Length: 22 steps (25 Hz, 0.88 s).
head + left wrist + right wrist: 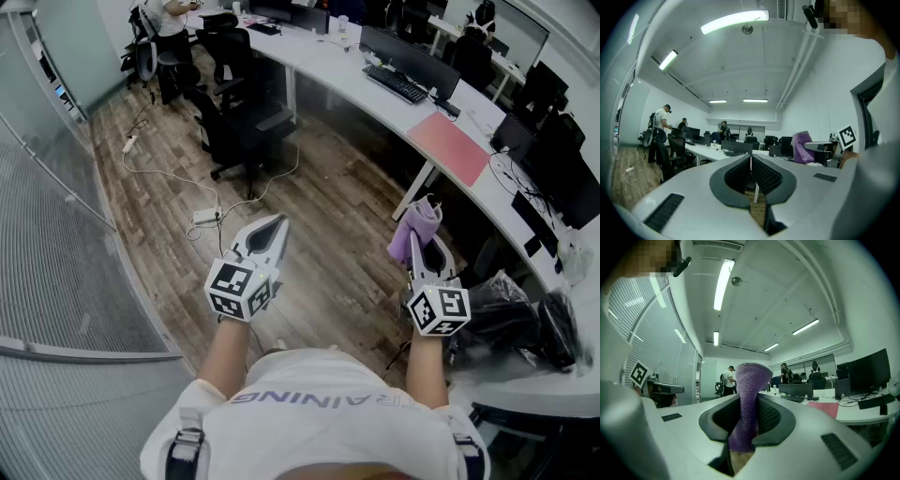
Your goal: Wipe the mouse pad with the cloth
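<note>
Two claws held up over the floor (pixel 328 202), well apart from the mouse pad (pixel 448 145) at 1 o'clock on the surface (pixel 370 98): right claw (pixel 427 255) clamped on the purple cloth (pixel 414 228), ready to wipe, left claw (pixel 274 228) closed, empty

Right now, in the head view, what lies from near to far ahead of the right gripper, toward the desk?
right gripper → purple cloth clamped in its jaws → pink mouse pad on the white desk → black keyboard
</note>
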Each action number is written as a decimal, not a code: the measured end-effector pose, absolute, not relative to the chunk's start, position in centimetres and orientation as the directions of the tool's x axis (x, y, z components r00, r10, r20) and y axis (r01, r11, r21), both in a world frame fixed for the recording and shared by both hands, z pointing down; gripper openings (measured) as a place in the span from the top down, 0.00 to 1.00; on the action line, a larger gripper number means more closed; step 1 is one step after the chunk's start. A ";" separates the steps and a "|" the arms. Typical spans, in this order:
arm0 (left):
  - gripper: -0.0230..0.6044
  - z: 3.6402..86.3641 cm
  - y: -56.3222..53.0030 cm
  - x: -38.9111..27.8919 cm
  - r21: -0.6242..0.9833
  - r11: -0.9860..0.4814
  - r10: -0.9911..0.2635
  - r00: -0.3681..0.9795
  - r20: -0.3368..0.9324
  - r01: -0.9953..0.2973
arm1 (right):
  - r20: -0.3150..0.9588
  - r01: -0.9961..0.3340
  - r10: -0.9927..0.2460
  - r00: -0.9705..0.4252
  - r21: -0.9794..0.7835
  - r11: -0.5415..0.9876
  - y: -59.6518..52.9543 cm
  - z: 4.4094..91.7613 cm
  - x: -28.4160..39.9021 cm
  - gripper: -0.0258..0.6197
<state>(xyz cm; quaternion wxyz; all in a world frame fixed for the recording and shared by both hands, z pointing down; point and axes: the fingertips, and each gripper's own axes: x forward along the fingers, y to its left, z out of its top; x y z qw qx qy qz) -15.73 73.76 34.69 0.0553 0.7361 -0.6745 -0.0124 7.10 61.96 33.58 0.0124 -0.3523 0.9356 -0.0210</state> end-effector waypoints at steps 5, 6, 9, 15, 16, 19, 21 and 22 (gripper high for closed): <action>0.91 35.1 73.7 -15.5 0.105 -0.080 -0.994 0.087 0.059 -0.991 | 0.001 -0.652 -0.653 -0.757 -0.054 0.756 61.6 34.1 7.1 0.81; 0.91 35.1 73.7 -15.5 0.106 -0.080 -0.994 0.087 0.060 -0.991 | 0.002 -0.651 -0.652 -0.758 -0.053 0.757 61.6 34.1 7.0 0.81; 0.91 35.3 74.0 -15.9 0.106 -0.075 -0.995 0.082 0.061 -0.992 | 0.000 -0.647 -0.648 -0.762 -0.048 0.761 61.8 34.2 6.5 0.81; 0.91 35.4 74.6 -16.9 0.112 -0.059 -0.996 0.066 0.056 -0.992 | 0.007 -0.636 -0.636 -0.772 -0.043 0.771 62.1 34.5 5.4 0.81; 0.91 35.5 74.6 -17.1 0.112 -0.059 -0.996 0.066 0.057 -0.992 | 0.009 -0.636 -0.636 -0.772 -0.045 0.771 62.1 34.5 5.2 0.81; 0.91 35.6 74.7 -17.8 0.112 -0.062 -0.996 0.069 0.061 -0.992 | 0.006 -0.628 -0.630 -0.777 -0.071 0.775 62.3 34.5 4.4 0.81; 0.91 35.7 74.9 -18.2 0.112 -0.066 -0.995 0.074 0.065 -0.991 | -0.003 -0.616 -0.619 -0.785 -0.101 0.781 62.5 34.5 3.9 0.81; 0.91 35.8 74.9 -18.4 0.115 -0.069 -0.995 0.077 0.066 -0.991 | -0.004 -0.614 -0.617 -0.787 -0.108 0.782 62.6 34.6 3.7 0.81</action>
